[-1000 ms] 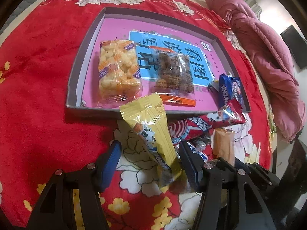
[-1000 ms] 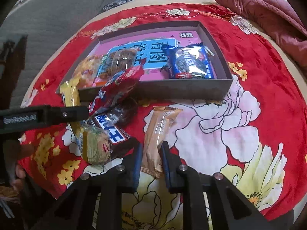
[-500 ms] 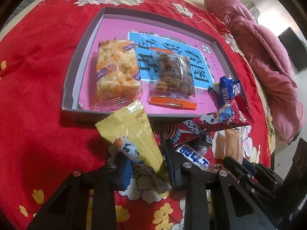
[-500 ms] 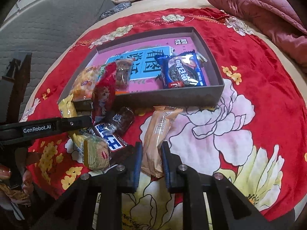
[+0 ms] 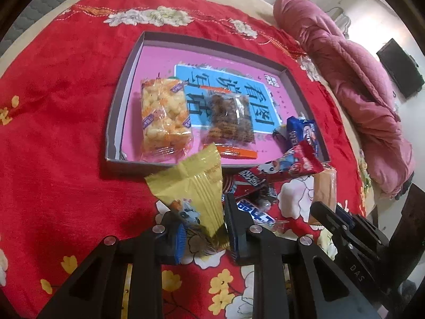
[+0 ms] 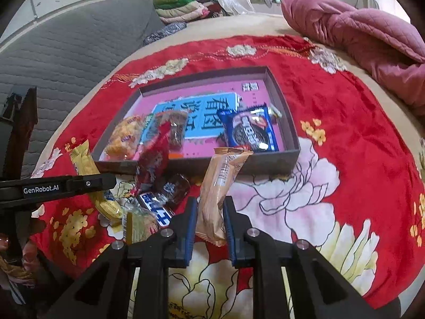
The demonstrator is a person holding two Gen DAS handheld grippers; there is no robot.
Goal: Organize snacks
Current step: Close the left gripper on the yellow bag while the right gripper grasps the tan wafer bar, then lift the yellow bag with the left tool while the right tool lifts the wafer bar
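Observation:
My left gripper [image 5: 203, 223] has its jaws closing on a yellow snack packet [image 5: 195, 186], pads pressing its lower part, the packet raised off the cloth. My right gripper [image 6: 209, 212] is shut on a tan snack bar [image 6: 217, 186] and holds it tilted up above the cloth. Ahead lies a grey box [image 5: 124, 85] with a pink floor; in it are an orange puffed snack bag [image 5: 164, 119], a brown snack bag [image 5: 231, 117] and a blue cookie pack [image 6: 249, 130]. A red packet [image 5: 279, 170] leans on the box's front wall.
Loose snacks, among them a blue-and-white bar [image 6: 156, 207], lie on the red flowered cloth [image 5: 53, 133] before the box. A pink quilt [image 6: 358, 40] is bunched at the far right. A grey padded surface [image 6: 66, 53] borders the left. A person's hand [image 6: 16, 252] shows low left.
The left jaws closed onto the yellow packet and lifted it. The right gripper rose with the tan bar. The red packet shifted against the box front.

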